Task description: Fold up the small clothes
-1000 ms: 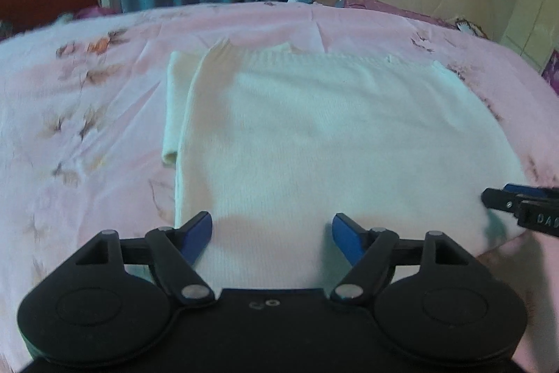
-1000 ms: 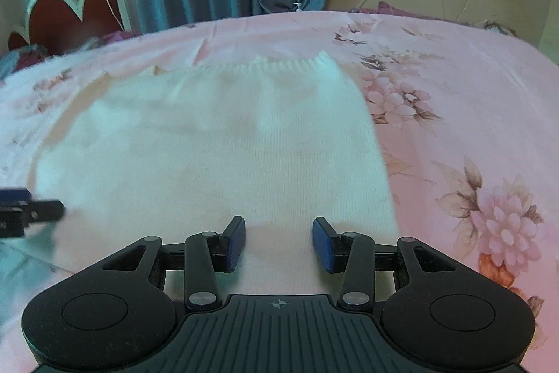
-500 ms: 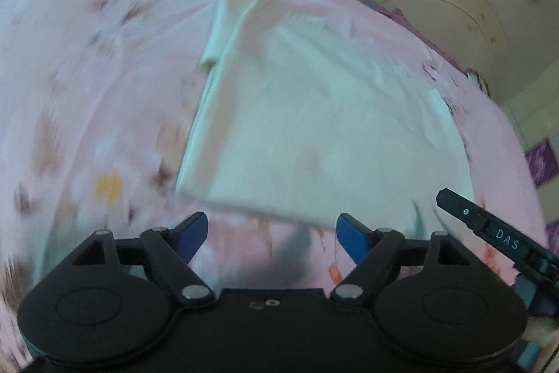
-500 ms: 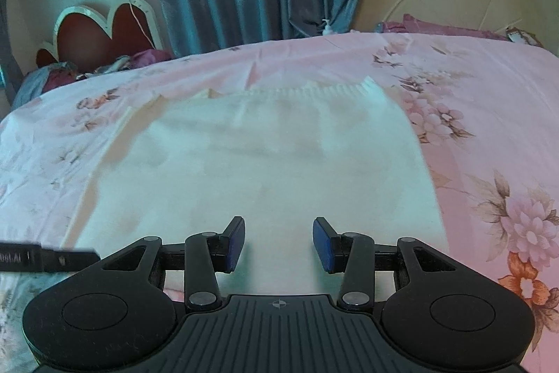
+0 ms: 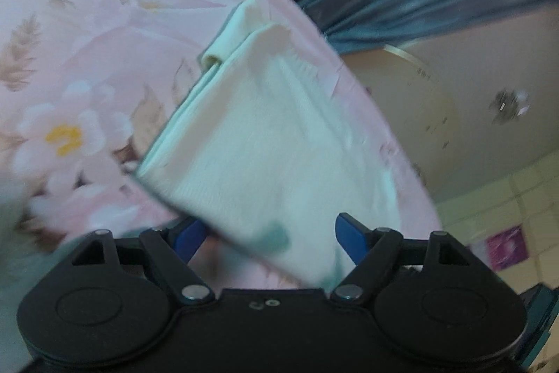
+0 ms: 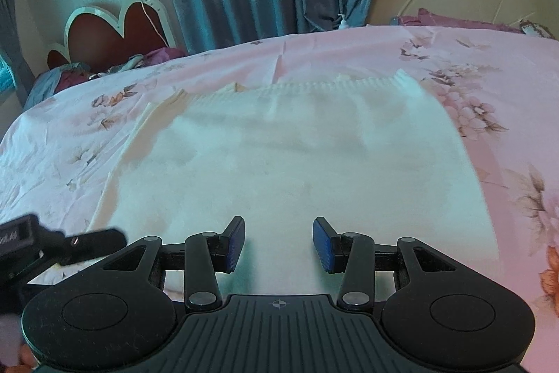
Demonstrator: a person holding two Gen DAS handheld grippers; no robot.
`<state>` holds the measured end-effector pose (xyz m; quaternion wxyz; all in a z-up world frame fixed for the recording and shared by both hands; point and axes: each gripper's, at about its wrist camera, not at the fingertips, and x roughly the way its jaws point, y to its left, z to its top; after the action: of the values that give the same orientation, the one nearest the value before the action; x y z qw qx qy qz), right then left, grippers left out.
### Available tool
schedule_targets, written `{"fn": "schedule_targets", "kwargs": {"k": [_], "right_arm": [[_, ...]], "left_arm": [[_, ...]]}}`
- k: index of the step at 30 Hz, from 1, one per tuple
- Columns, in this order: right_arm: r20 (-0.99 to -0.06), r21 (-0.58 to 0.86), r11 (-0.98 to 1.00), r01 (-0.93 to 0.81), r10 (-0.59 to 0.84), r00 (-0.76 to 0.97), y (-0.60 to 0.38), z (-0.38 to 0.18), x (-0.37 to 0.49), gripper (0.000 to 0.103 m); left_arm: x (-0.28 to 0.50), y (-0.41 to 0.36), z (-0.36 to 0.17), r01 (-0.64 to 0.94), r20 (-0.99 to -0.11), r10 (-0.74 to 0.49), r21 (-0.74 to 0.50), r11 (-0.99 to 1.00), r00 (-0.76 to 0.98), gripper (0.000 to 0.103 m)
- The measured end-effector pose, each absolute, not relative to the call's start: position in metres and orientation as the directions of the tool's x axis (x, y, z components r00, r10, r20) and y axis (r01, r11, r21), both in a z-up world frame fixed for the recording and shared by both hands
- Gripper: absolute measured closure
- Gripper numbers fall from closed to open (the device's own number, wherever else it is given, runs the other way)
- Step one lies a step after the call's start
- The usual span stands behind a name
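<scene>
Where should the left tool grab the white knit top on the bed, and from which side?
Probably the near hem corner of the white knit top, at its outer folded edge. That edge lies flat on the pink floral sheet, stacked in layers, so the left tool should slide in low from the near side, one finger under, pinching all layers together.

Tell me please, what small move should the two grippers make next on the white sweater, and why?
Probably close the left gripper on the near hem of the white sweater. Its jaws are open and the hem's corner already lies between them, one finger below the cloth. The right gripper hangs open over the same hem, gripping nothing, so it should take hold too. The sweater lies flat on the pink bedsheet.
</scene>
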<state>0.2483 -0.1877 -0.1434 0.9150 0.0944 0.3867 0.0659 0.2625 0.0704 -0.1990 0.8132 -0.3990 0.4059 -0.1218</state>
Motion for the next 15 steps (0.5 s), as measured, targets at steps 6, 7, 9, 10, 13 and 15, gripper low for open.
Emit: {"fn": "schedule_targets", "kwargs": {"k": [6, 7, 9, 10, 13, 15], "right_arm": [[-0.680, 0.199, 0.979, -0.050, 0.175, 0.712, -0.176, -0.148, 0.280, 0.060], [-0.677, 0.196, 0.979, -0.050, 0.172, 0.715, -0.175, -0.148, 0.287, 0.060], [-0.671, 0.190, 0.981, -0.042, 0.162, 0.723, -0.173, -0.149, 0.299, 0.060], [-0.669, 0.185, 0.982, -0.038, 0.155, 0.727, -0.173, -0.150, 0.304, 0.060], [-0.675, 0.139, 0.990, -0.025, 0.113, 0.729, -0.169, -0.156, 0.320, 0.060], [-0.690, 0.093, 0.995, -0.029, 0.086, 0.719, -0.164, -0.166, 0.326, 0.060]], "left_arm": [[0.287, 0.062, -0.209, -0.121, -0.473, -0.491, -0.799, 0.589, 0.731, 0.024], [0.291, 0.061, -0.211, -0.122, -0.458, -0.482, -0.808, 0.577, 0.747, 0.024], [0.295, 0.061, -0.213, -0.128, -0.433, -0.467, -0.824, 0.552, 0.771, 0.025], [0.298, 0.060, -0.213, -0.132, -0.420, -0.455, -0.831, 0.540, 0.785, 0.025], [0.302, 0.059, -0.216, -0.144, -0.406, -0.425, -0.839, 0.525, 0.809, 0.038], [0.305, 0.062, -0.223, -0.177, -0.414, -0.406, -0.845, 0.505, 0.815, 0.066]]}}
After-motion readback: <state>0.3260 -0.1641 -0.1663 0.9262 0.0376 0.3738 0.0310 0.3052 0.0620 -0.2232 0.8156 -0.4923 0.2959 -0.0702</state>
